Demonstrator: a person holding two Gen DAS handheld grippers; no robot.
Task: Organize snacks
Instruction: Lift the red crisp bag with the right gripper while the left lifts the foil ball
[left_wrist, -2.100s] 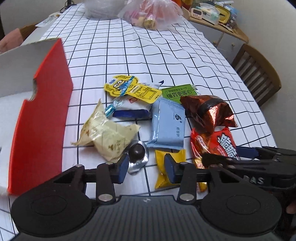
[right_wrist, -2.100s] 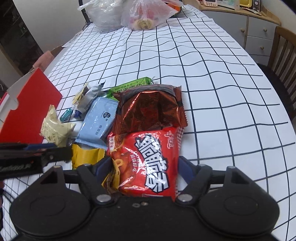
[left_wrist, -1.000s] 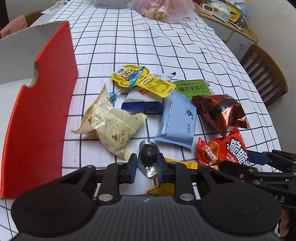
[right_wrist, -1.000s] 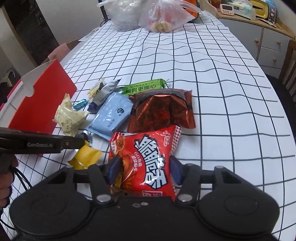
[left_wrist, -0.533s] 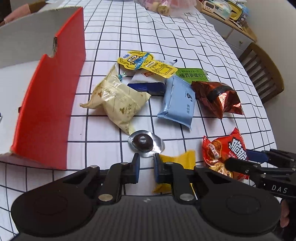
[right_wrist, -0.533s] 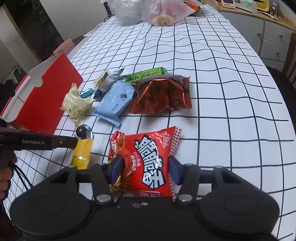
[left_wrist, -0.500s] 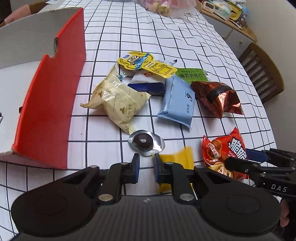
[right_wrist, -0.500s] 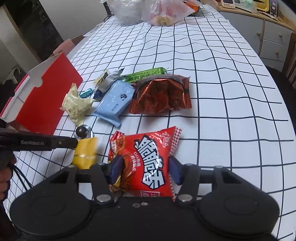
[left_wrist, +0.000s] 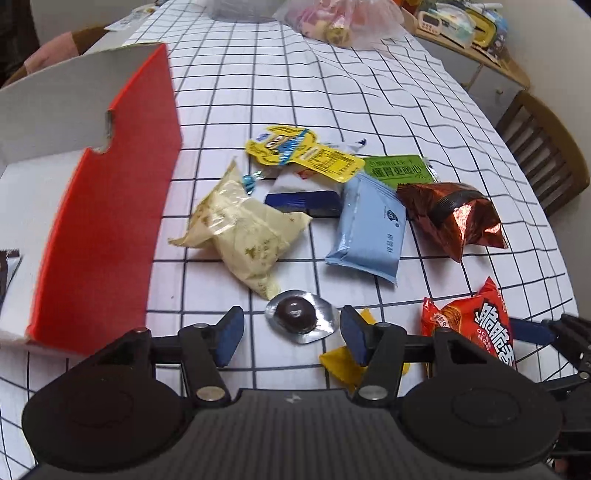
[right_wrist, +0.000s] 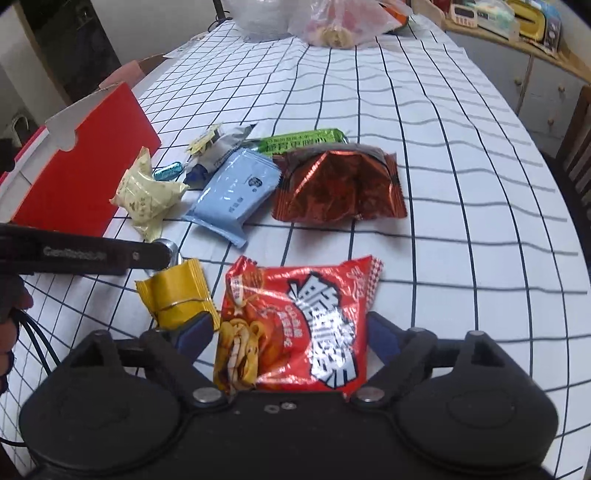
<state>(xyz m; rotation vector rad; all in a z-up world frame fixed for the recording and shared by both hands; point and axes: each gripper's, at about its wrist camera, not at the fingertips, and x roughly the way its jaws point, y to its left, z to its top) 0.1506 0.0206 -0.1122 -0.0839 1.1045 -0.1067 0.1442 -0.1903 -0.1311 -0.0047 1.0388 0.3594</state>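
**Foil chocolate lined up, crisps bag in the other jaws**

Left hand-held gripper (left_wrist: 291, 334) spread around the silver-foil round chocolate (left_wrist: 300, 315) on the surface; thin foil could skid away. Right hand-held gripper (right_wrist: 291, 332) flanks the red crinkly crisps bag (right_wrist: 295, 325); whether it's pinching, can't tell.

We read white Chinese characters, 健胃更暖心, on the green flat packet (left_wrist: 399, 170). On the red snack bag (right_wrist: 301, 325) large white characters with dark outlines read 脆脆 followed by a third character we cannot make out; the smaller yellow print beneath them is too fine to read. The side of the left gripper's arm (right_wrist: 74, 253) carries a pale wordmark that appears to say "GenRobot.AI", blurred here. The yellow cartoon-figure label (left_wrist: 301, 153) and the light blue packet (left_wrist: 371, 229) bear small print and a round logo, none legible.
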